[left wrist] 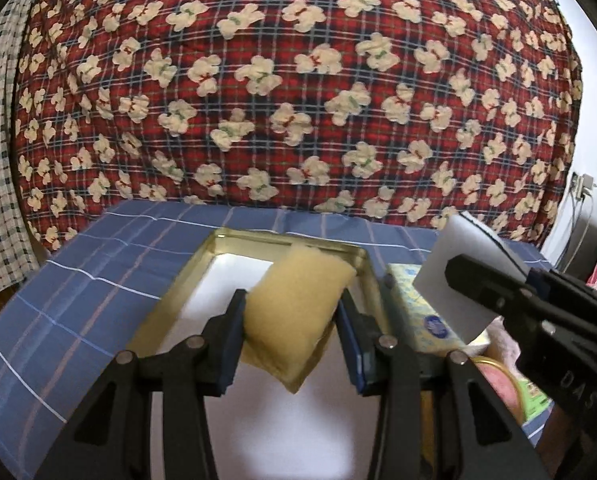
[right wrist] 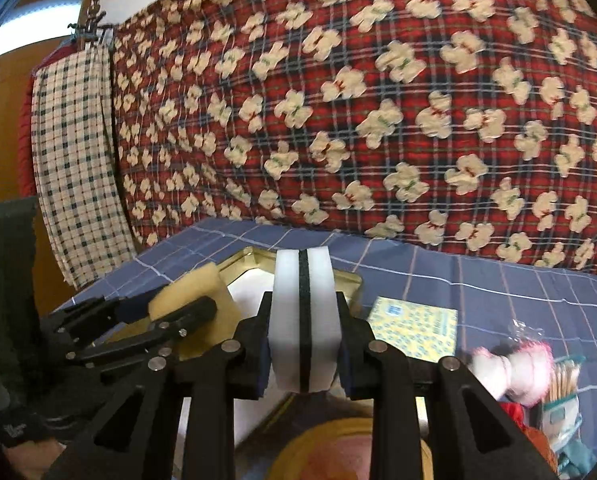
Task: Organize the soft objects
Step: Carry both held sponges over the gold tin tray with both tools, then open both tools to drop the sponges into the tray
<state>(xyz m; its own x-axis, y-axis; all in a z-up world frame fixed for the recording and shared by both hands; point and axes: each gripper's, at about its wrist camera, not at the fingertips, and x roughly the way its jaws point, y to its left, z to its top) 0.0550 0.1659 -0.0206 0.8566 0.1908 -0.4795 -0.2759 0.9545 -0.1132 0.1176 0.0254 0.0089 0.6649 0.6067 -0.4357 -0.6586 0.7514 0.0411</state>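
While both grippers hang above the blue checked cloth (left wrist: 58, 300), the scene reads as follows.

Left gripper (left wrist: 290, 320): fingers pinching a yellow sponge (left wrist: 294, 304) between the blue pads; the sponge is tilted, one corner pointing down, held above the tin's near part.

Right gripper (right wrist: 304, 340): fingers pinching a white sponge (right wrist: 304, 320) — two white layers with a dark strip down the middle — held upright on edge; in the left wrist view it shows as a pale slab at the right, beside the tin.

Tin (left wrist: 170, 292): a shallow rectangular container with gold walls and a pale, glaring floor, sitting on the cloth-covered surface. Its visible floor looks bare; part of it is hidden behind the yellow sponge, so I cannot tell what lies there.

Yellow packet (right wrist: 414, 328): flat, printed with small blue marks, lying on the cloth just right of the tin.

Pink-and-white soft thing (right wrist: 510, 368): blurred, on the cloth right of the packet — what it is I cannot tell.

Small container (right wrist: 562, 404): at the right edge, holding thin pale sticks upright.

Round gold-rimmed item (right wrist: 350, 452): under the right gripper, near edge, contents unclear.

Backdrop: a red plaid quilt (left wrist: 298, 80) with cream bear shapes hangs behind the surface.
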